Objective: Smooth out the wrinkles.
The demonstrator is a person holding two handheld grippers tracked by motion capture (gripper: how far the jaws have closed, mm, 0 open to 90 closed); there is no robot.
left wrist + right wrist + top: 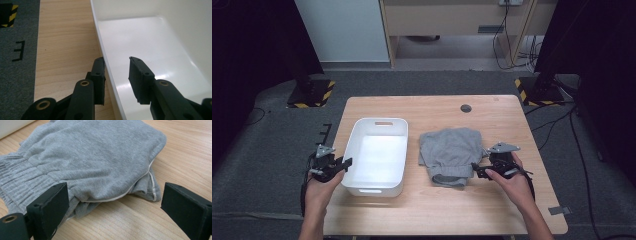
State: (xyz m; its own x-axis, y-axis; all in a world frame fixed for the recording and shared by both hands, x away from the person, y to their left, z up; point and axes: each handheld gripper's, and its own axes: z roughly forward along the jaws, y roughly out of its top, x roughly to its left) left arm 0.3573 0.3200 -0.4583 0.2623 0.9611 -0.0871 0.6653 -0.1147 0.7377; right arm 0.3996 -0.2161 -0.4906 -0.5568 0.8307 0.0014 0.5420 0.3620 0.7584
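- Left gripper point(343, 163): jaws part-open, straddling the near-left wall of the white bin point(398, 165), one pad outside, one inside; not visibly pressing on it.
- Bin sits left of centre on the table point(492, 210), long axis running away from the person.
- Grey garment point(452, 152): folded, just right of the bin, waistband toward the person.
- Right gripper point(477, 170): jaws wide apart, at the garment's near-right edge, gripping nothing. It is the nearer hand; the bin lies to the garment's left.

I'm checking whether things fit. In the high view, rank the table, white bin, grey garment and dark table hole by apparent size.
1. Table
2. White bin
3. Grey garment, close behind the bin in footprint
4. Dark table hole
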